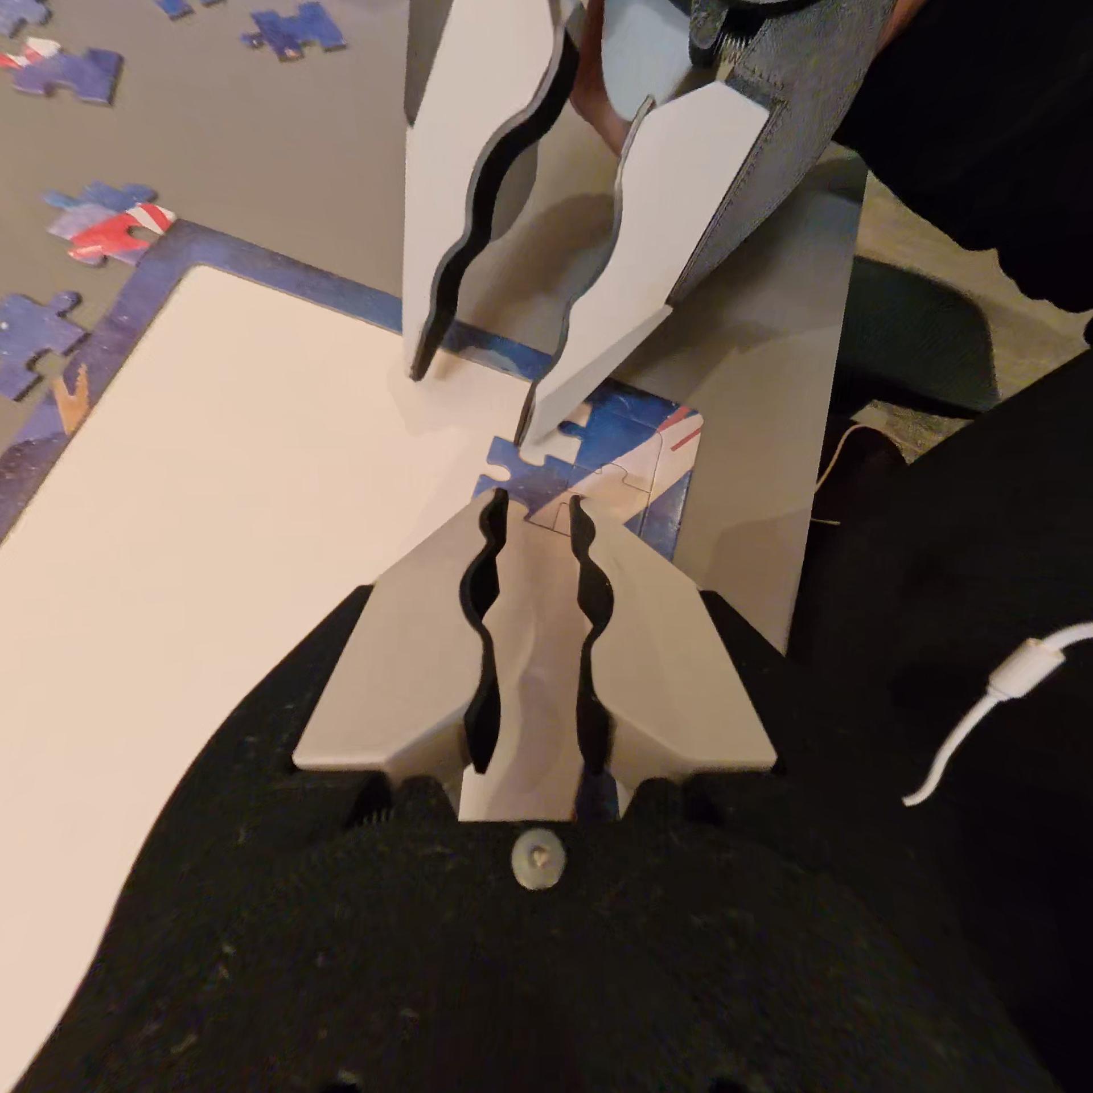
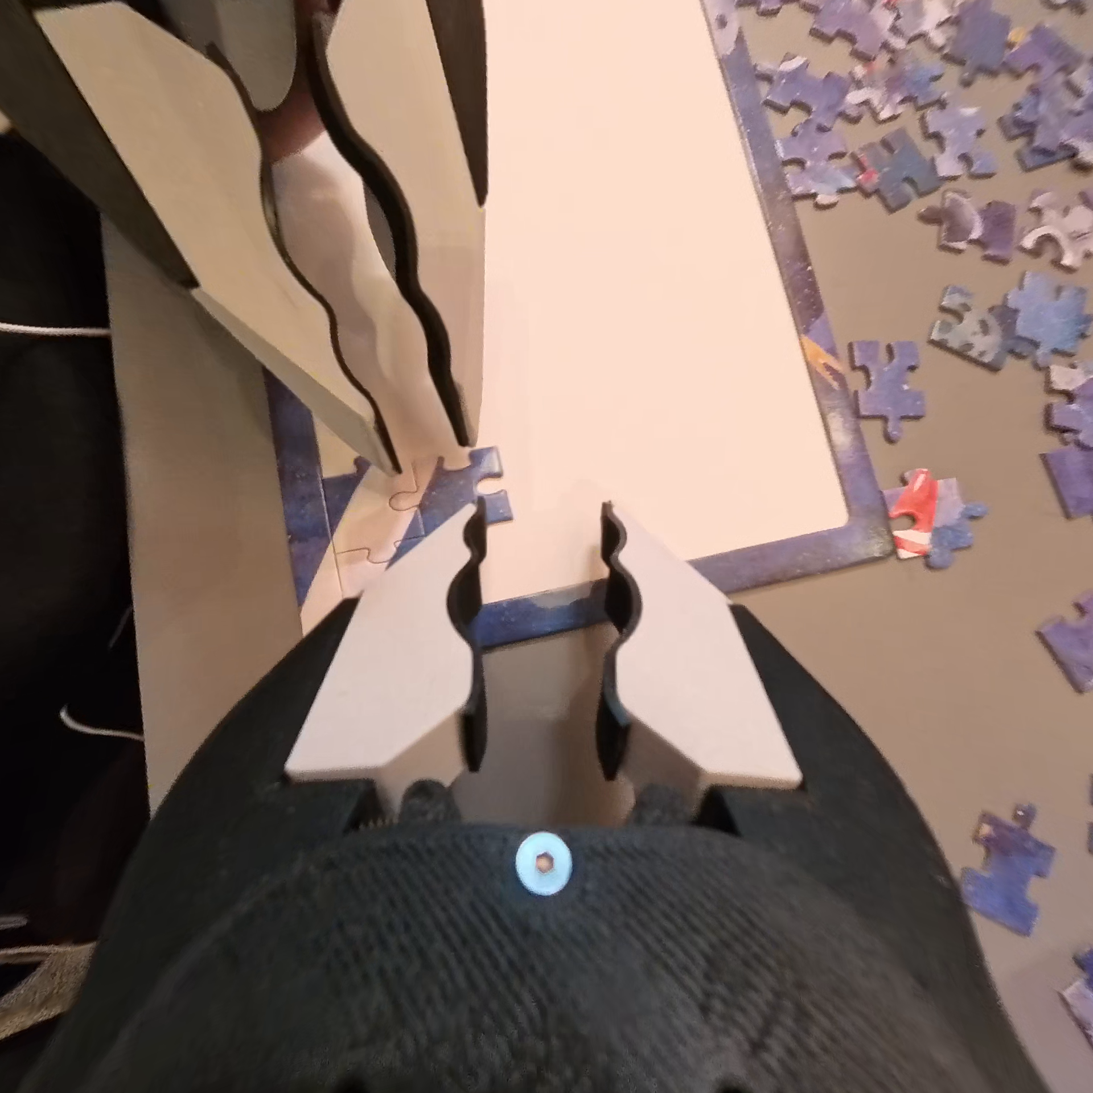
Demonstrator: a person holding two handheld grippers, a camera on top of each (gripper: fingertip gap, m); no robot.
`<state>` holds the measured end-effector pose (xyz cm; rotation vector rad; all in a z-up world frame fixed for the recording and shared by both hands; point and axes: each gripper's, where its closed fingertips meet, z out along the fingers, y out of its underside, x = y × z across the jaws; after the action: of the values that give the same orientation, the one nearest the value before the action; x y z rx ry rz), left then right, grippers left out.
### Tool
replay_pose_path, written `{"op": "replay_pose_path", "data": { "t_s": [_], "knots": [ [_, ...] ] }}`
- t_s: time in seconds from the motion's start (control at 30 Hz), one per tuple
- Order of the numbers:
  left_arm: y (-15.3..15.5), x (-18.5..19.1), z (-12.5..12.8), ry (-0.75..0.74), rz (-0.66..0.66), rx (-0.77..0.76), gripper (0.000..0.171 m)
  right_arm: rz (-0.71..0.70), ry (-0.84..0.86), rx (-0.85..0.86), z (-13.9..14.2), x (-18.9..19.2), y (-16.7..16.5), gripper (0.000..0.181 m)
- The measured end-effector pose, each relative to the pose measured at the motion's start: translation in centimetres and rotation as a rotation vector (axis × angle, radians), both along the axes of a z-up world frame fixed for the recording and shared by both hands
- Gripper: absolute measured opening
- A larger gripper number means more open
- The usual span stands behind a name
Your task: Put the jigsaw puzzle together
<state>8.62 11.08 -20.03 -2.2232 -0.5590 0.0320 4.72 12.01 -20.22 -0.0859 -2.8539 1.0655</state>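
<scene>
A puzzle tray with a blue frame (image 1: 248,254) and a white floor lies on the grey table; it also shows in the right wrist view (image 2: 792,236). A few joined pieces (image 1: 615,467) fill its near corner, seen too in the right wrist view (image 2: 414,503). My left gripper (image 1: 535,503) is open with a narrow gap and empty, tips down on the joined pieces. It shows in the right wrist view (image 2: 426,455). My right gripper (image 2: 544,508) is open and empty, over the white floor beside the joined pieces. In the left wrist view (image 1: 473,408) one of its fingers touches their edge.
Many loose blue pieces (image 2: 946,118) lie on the table beyond the tray. A red and white piece (image 2: 922,514) sits at the frame's corner, also in the left wrist view (image 1: 112,225). The table edge, a dark chair (image 1: 922,331) and a white cable (image 1: 1005,686) lie beside the tray.
</scene>
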Motion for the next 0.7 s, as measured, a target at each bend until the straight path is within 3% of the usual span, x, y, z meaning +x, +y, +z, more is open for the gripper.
{"op": "replay_pose_path", "data": {
  "t_s": [0.23, 0.47, 0.63, 0.7],
  "knots": [
    [-1.5, -2.7, 2.3, 0.039, 0.040, 0.038, 0.022, -0.136, 0.116, -0.157, 3.9, -5.3, 0.9, 0.038],
    [-3.6, -8.5, 6.7, 0.254, 0.112, 0.023, 0.022, -0.206, 0.215, -0.369, 9.0, -12.4, -1.3, 0.036],
    [-8.0, -14.2, 6.1, 0.410, 0.231, 0.056, 0.010, -0.341, 0.098, -0.455, 6.7, -16.2, 0.6, 0.034],
    [-9.8, -15.1, 4.9, 0.387, 0.277, 0.085, 0.003, -0.391, 0.114, -0.428, 5.5, -16.9, 2.4, 0.031]
  ]
}}
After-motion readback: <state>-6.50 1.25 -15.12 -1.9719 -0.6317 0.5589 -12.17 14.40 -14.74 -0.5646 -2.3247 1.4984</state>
